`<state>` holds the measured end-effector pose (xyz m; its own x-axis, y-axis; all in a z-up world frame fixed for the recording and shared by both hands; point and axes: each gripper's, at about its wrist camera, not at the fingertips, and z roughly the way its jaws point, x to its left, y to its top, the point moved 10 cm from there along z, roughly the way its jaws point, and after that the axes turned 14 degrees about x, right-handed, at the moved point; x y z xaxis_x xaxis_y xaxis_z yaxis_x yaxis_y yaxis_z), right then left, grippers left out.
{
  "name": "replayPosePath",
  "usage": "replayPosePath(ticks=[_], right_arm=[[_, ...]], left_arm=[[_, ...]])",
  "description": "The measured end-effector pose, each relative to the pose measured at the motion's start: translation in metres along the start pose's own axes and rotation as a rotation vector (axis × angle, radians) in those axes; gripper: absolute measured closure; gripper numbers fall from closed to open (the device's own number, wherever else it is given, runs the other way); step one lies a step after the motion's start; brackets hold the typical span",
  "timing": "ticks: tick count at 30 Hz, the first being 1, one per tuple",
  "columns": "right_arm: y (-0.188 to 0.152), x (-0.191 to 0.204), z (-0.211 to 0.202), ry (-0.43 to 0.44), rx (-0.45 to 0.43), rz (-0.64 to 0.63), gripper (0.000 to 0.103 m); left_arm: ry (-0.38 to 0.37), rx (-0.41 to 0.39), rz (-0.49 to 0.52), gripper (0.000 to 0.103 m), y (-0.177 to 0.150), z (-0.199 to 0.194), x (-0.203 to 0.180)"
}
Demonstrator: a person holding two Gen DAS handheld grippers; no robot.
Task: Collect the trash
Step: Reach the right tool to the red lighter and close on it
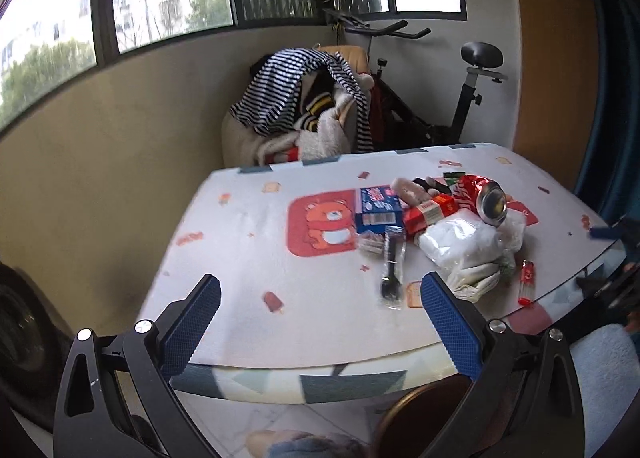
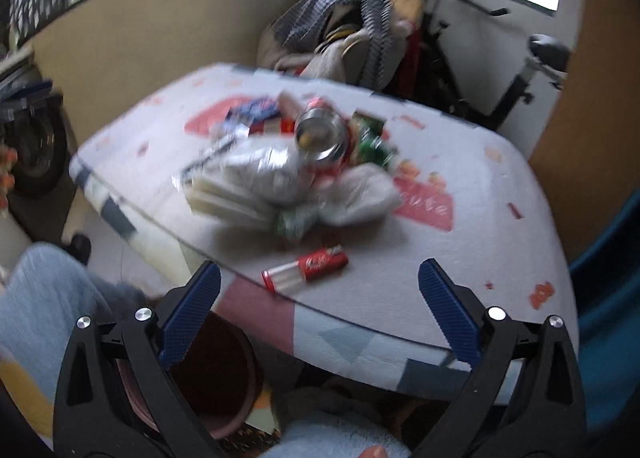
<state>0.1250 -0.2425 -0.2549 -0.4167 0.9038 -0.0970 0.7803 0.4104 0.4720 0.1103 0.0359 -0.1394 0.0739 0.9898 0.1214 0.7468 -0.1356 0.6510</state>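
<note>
Left gripper (image 1: pixel 320 322): fingers spread wide, nothing between them, held over the near edge of the table (image 1: pixel 248 258).
Right gripper (image 2: pixel 319 322): also spread wide and empty, hanging at the table's near corner; its view is smeared, so fine detail is lost.
Trash: all of it looks to be on the tabletop yet, heaped together toward the right side as the left camera sees it.
Pile: a crushed can (image 1: pixel 484 198) sits on top, leaning on a white bag (image 1: pixel 468 242); a blue box (image 1: pixel 378 210) and a red pack (image 1: pixel 430 212) lie just behind and beside the bag.
Strays: a wrapped spoon (image 1: pixel 392 270) lies in front of the box, apart from the bag; a red wrapper (image 2: pixel 306 268) lies alone near the table's edge, closest to the right gripper.
Bin: a dark round bin (image 2: pixel 208 374) stands on the floor below the table edge, under the right gripper's left finger. I cannot tell what is in it.
Done: nothing that I can see; no piece is gripped, and the heap looks untouched.
Left: the whole job, I'd say, piece by piece into the bin.
Likely first pick: the red wrapper, since it lies clear of the rest and nearest an open gripper.
Watch: the can is perched and may roll if the bag is pulled.
</note>
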Motion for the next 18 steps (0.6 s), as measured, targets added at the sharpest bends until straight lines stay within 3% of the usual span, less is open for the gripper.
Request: replayPosePath(ticks=[7,10,15,18], right_arm=[[0.005,0.004,0.079,0.017,0.130,-0.073,0.006],[0.005,0.002,0.095,0.030,0.181,-0.091,0.006],[0.001,0.002,0.101,0.082,0.191,-0.113,0.006],[0.002,0.004,0.102,0.138,0.190,-0.106,0.013]], left_arm=[[-0.030,0.042,-0.069,0.005,0.000,0.032,0.002],[-0.051,0.047,-0.085,0.005,-0.001,0.035,0.003],[-0.084,0.094,-0.125,0.005,-0.011,0.048,0.006],[-0.079,0.126,-0.132,0.005,-0.015,0.055,0.004]])
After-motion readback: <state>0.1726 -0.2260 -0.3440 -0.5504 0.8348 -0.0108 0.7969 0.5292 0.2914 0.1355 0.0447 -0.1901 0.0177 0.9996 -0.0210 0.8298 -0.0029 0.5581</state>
